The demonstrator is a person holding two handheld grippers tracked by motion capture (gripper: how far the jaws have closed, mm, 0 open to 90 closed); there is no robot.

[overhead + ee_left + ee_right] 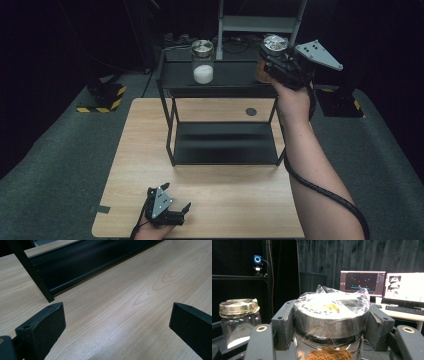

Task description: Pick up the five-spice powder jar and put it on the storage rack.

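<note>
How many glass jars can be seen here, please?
2. The jar with white powder stands on the top shelf of the black rack; the jar with brown powder is clamped in the right gripper at the shelf's right end.

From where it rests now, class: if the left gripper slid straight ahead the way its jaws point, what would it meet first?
The left gripper, jaws open, points across bare table. Probably the black shelf rack comes first, its lower shelf edge or front leg; depth is unclear.
</note>
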